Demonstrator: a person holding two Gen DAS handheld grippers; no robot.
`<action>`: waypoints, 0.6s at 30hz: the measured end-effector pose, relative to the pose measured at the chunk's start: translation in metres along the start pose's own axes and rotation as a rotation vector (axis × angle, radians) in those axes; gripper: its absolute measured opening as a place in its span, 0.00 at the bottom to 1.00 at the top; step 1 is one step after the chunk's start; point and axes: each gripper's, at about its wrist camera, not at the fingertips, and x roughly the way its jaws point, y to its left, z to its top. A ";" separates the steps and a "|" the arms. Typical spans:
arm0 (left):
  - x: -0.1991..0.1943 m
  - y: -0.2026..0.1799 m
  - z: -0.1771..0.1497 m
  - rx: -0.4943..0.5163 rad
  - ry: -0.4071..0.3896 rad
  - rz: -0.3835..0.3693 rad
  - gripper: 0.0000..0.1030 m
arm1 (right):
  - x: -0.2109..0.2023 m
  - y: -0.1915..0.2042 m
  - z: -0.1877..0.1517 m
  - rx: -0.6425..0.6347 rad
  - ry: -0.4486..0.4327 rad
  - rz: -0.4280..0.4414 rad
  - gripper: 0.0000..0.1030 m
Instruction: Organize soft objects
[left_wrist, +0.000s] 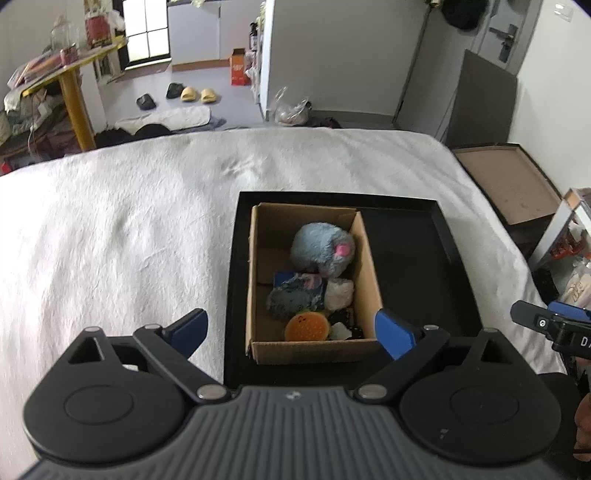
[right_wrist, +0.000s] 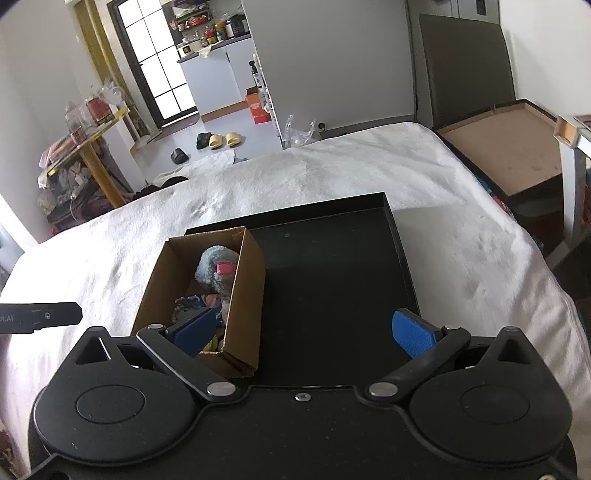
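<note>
Hovering over the bed (left_wrist: 110, 229), both claws hang empty above the black tray (left_wrist: 413, 266), and it looks like the sorting is close to wrapped up. The left claw (left_wrist: 291, 332) has its blue pads spread wide, nothing between them, lined up right over the near end of the cardboard box (left_wrist: 317, 352). The right claw (right_wrist: 310, 332) is spread wide too, holding nothing, sitting over the bare black half of the tray just beside the box.

Look inside that box: the grey plush toy (left_wrist: 321, 249) with its pink patch is curled up at the far end, a darker grey fuzzy piece (left_wrist: 291, 301) lies in the middle, something white and crinkly (left_wrist: 340, 293) is tucked against the right wall, and the little orange burger toy (left_wrist: 306, 326) is down in the near corner. There are a few smaller bits beside it, too dark to name.

As far as I can judge, no soft item is left out on the white bedcover or on the open part of the tray, so the gathering seems done. What could remain is tidying the pile or shifting the box.

The toys look squashy and loosely heaped, not stacked in any order, all below the box rim.
</note>
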 end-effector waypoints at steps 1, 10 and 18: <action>-0.002 -0.003 -0.001 0.007 -0.002 -0.004 0.94 | -0.003 0.000 0.000 0.003 -0.002 -0.002 1.00; -0.018 -0.021 -0.012 0.032 -0.005 -0.018 0.94 | -0.022 -0.004 -0.008 0.029 -0.005 -0.007 1.00; -0.028 -0.034 -0.022 0.060 -0.015 -0.006 0.94 | -0.035 -0.007 -0.017 0.036 0.003 -0.034 1.00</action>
